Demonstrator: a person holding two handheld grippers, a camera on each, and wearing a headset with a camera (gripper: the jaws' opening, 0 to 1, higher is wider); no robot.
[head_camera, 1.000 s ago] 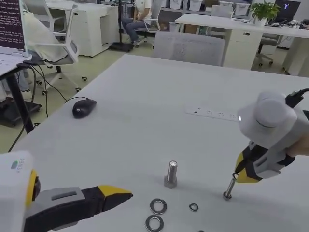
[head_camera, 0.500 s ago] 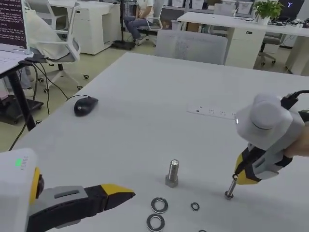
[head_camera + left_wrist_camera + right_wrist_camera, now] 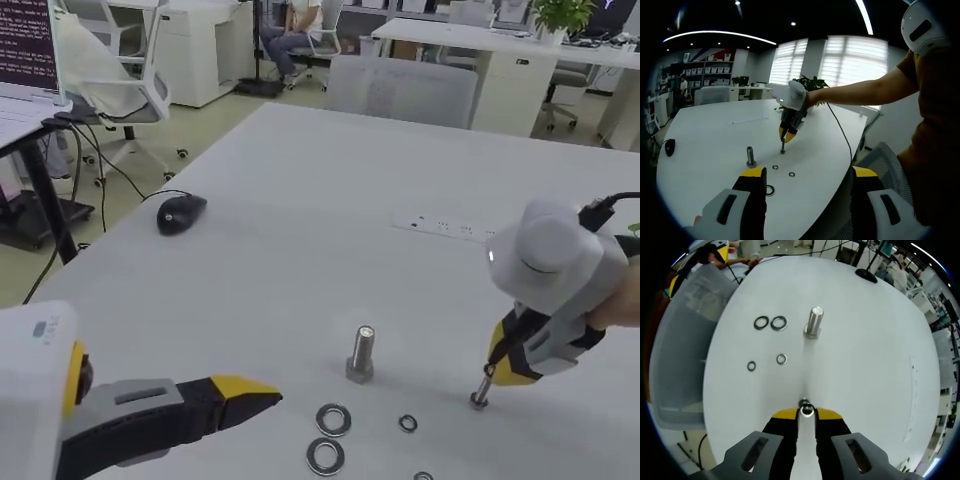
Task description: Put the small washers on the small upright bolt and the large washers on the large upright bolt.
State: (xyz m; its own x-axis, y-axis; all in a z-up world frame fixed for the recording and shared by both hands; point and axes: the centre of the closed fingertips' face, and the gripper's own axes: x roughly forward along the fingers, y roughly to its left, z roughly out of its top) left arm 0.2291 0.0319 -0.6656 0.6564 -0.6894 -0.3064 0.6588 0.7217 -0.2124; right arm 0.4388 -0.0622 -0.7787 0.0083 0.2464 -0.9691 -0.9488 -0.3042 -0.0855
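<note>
The large upright bolt (image 3: 362, 354) stands mid-table, and the small upright bolt (image 3: 481, 390) stands to its right. My right gripper (image 3: 497, 366) hangs at the small bolt's top, shut on a small washer (image 3: 806, 410) that sits right over the bolt tip. Two large washers (image 3: 332, 419) (image 3: 325, 456) and two small washers (image 3: 407, 423) (image 3: 423, 477) lie flat in front of the bolts. My left gripper (image 3: 809, 174) is open and holds nothing. It hovers low at the near left (image 3: 262, 398), short of the large washers (image 3: 770, 190).
A black mouse (image 3: 180, 211) lies at the far left of the white table (image 3: 300, 200), and a white power strip (image 3: 445, 228) lies at the far right. A grey chair (image 3: 400, 90) stands behind the table. The person's arm (image 3: 860, 92) reaches in over the right edge.
The head camera has drifted a little. My right gripper stays at the small bolt's top with the washer. My left gripper has hardly moved.
</note>
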